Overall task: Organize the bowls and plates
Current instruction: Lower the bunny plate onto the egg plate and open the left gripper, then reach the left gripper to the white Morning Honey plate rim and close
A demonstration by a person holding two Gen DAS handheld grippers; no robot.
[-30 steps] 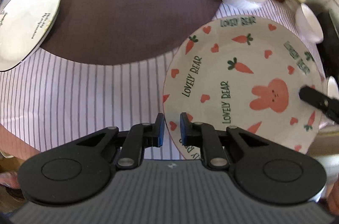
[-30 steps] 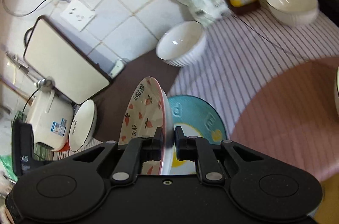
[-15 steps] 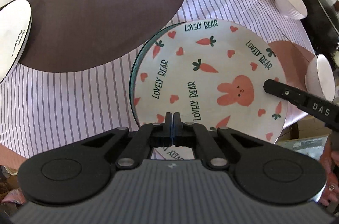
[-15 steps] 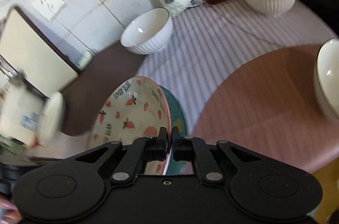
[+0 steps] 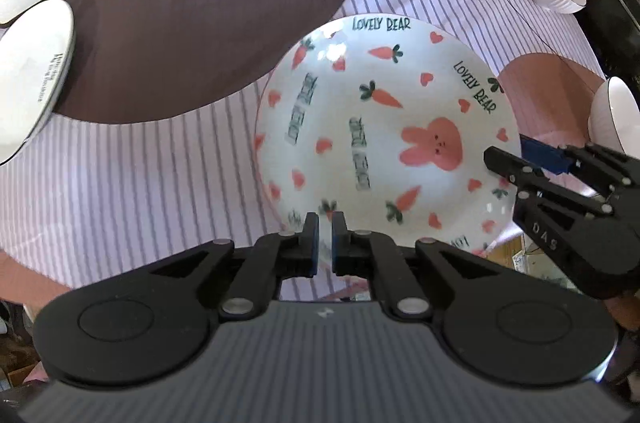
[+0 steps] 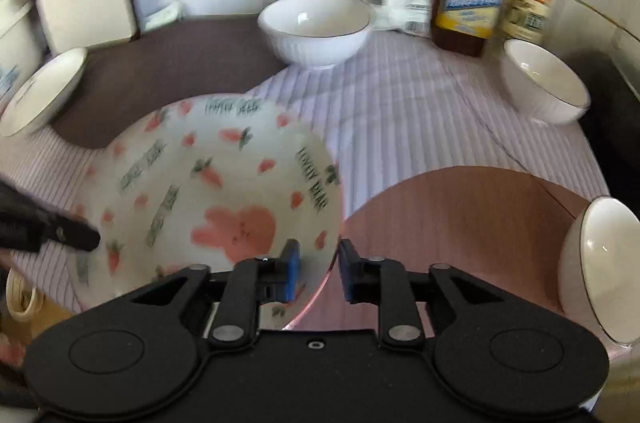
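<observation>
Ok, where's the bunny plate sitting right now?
The bunny plate lies flat on the striped cloth, mid-frame in both wrist views, between the brown mat and the pink mat.

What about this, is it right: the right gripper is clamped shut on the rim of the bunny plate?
No. The right wrist view shows the right gripper open: its jaws have just been opening around the rim of the bunny plate.

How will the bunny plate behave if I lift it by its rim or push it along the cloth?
The bunny plate looks glazed ceramic, so probably stiff, fairly heavy, and breakable if dropped. Its glossy rim may slip in a narrow pinch. Pushed, it would likely drag the striped cloth rather than roll.
</observation>
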